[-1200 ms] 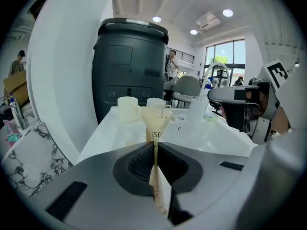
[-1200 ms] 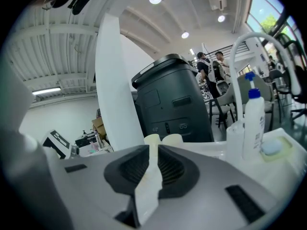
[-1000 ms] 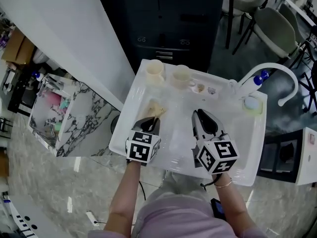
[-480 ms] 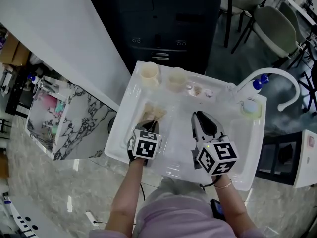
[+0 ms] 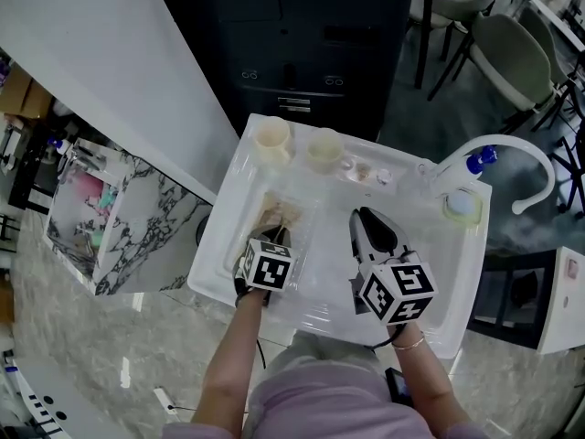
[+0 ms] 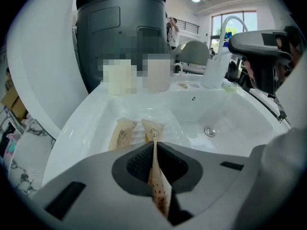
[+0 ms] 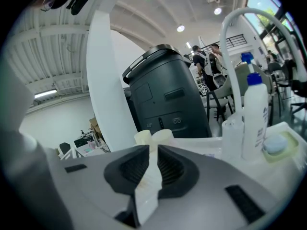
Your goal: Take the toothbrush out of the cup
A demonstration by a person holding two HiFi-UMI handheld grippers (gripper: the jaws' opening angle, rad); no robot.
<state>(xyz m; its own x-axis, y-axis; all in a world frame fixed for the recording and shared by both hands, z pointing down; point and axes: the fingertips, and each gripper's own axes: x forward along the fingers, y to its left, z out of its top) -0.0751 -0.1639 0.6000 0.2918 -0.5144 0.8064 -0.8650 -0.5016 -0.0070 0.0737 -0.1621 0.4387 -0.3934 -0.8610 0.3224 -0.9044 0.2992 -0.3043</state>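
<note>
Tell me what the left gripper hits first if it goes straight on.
Probably the basin floor beside the loose packet; the held packet, clamped by the left gripper, would touch down first. Depth is uncertain.

The left tool [image 6: 154,150] has its jaws pressed together on a thin tan packet [image 6: 157,188], above a white sink [image 6: 240,123]. A second packet [image 6: 121,134] lies in the sink, just left. The sink's drain [image 6: 209,131] is to the right. Two cups [image 6: 120,79] stand on its far rim, with a dark bin [image 6: 120,28] behind.
</note>
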